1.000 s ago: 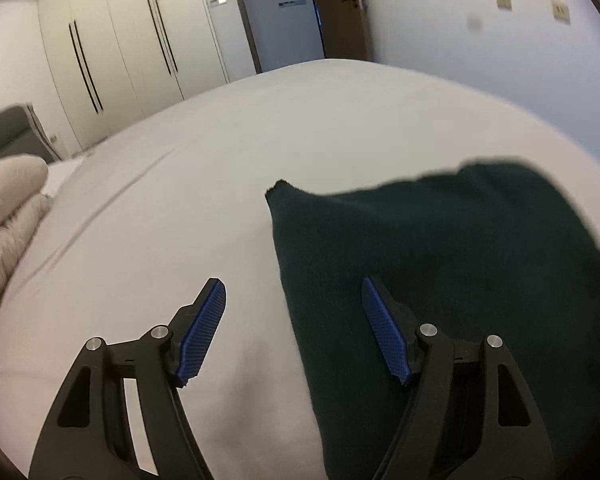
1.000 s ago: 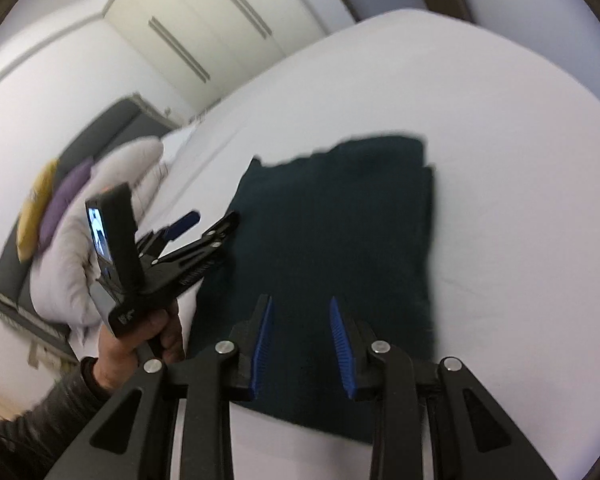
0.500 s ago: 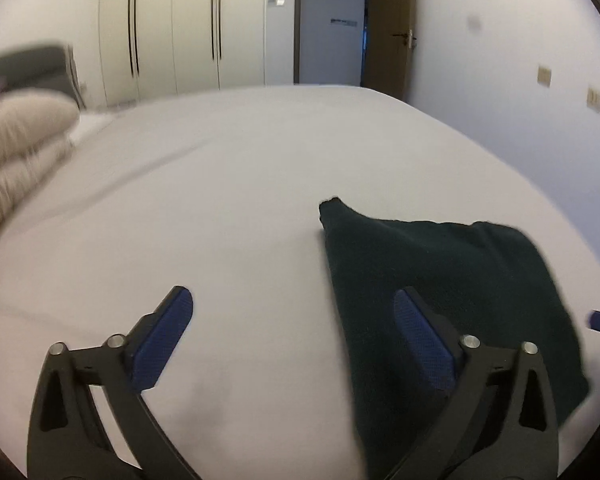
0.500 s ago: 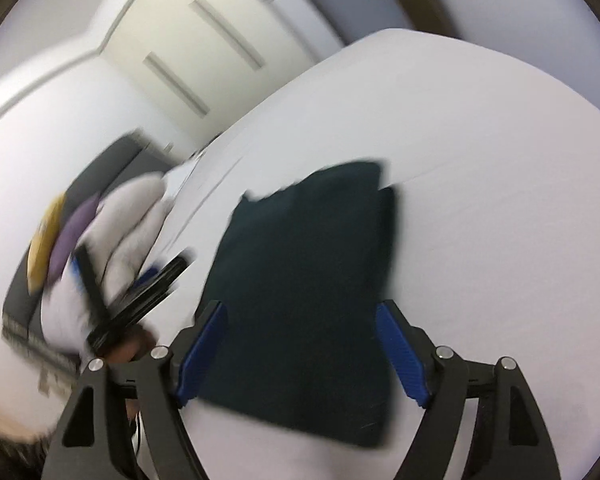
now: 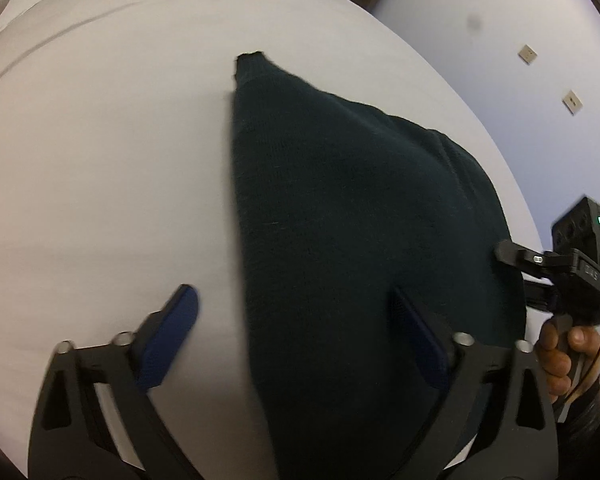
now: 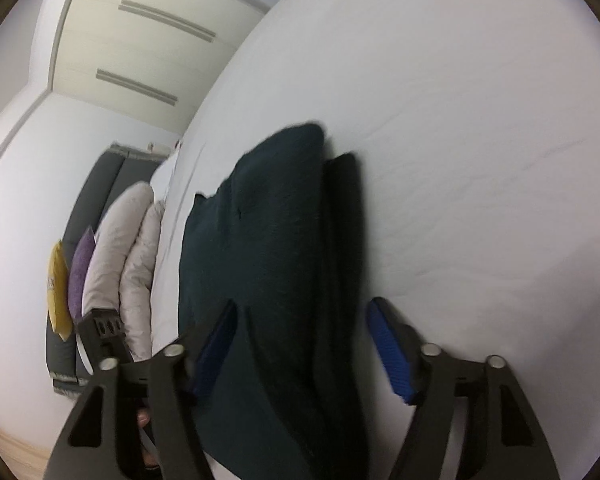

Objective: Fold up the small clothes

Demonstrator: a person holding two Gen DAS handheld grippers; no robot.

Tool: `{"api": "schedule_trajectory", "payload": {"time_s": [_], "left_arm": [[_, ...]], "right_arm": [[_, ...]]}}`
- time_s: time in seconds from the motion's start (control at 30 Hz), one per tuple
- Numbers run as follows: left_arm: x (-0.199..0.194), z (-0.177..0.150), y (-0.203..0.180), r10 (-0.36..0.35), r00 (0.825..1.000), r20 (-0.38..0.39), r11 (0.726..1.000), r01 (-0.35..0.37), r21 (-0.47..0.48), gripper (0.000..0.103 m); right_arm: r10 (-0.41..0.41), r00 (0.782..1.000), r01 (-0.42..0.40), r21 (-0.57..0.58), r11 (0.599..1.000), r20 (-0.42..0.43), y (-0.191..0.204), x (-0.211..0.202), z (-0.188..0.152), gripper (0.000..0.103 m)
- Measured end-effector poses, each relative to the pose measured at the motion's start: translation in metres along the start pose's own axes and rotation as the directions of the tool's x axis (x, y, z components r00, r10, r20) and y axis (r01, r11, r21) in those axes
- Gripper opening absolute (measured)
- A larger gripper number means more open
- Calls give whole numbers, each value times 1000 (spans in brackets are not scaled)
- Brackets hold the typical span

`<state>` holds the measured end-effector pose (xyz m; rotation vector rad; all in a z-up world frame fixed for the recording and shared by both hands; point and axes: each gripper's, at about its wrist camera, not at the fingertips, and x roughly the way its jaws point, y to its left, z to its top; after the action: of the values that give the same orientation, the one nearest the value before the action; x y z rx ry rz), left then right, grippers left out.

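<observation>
The dark knit [image 5: 352, 216] lies partly folded on the bed [image 5: 100, 140], one layer doubled along its right side; both jaws have just been narrowing, nothing pinched; more folds remain.

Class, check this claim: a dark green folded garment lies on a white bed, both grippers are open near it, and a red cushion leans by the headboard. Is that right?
Not quite: no cushion is red. The right wrist view shows a yellow cushion and a purple cushion by the headboard. The rest holds: the dark green garment lies on the white bed, with the left gripper and right gripper open.
</observation>
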<state>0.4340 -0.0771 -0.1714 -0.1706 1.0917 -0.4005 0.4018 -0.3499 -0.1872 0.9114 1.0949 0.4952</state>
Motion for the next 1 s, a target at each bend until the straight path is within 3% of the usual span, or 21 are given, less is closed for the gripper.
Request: {"api": "schedule_trajectory", "payload": {"time_s": [0.03,0.07,0.1,0.17,0.27,0.5,0.67,0.83,1.0], "left_arm": [[1,1,-6,-11,1000,-5,1000,11,20,69],[-3,0,-14,-15,1000,-7,999,15,33,64],[-3,1,-19,2,1000,-4,999,-2,48,62],[-5,1,-28,27,1000,3,997,-27,77,57],[-6,1,-34,41,999,11,995,-42,94,52],[-20,5,-48,73,997,36,990,-77,117,38],[-29,-2,-31,66,997,51,992,-71,102,31],[-58,-9,-29,100,990,101,987,-111,119,29],[-101,-18,-2,127,981,147,985,-142,96,29]], "right_arm": [[-3,1000,3,-10,1000,-15,3,4,-2,61],[-11,1000,11,-19,1000,-22,5,6,-3,58],[-14,1000,14,-22,1000,-24,1,1,-4,55],[-33,999,32,-27,999,-27,4,6,-3,40],[-69,998,69,-60,996,-11,22,14,-11,34],[-178,983,183,-155,971,43,42,9,-14,27],[-214,972,229,-201,952,93,53,-9,-23,25],[-218,968,244,-263,933,125,78,-24,-38,25],[-187,975,215,-314,925,118,119,-8,-53,25]]}}
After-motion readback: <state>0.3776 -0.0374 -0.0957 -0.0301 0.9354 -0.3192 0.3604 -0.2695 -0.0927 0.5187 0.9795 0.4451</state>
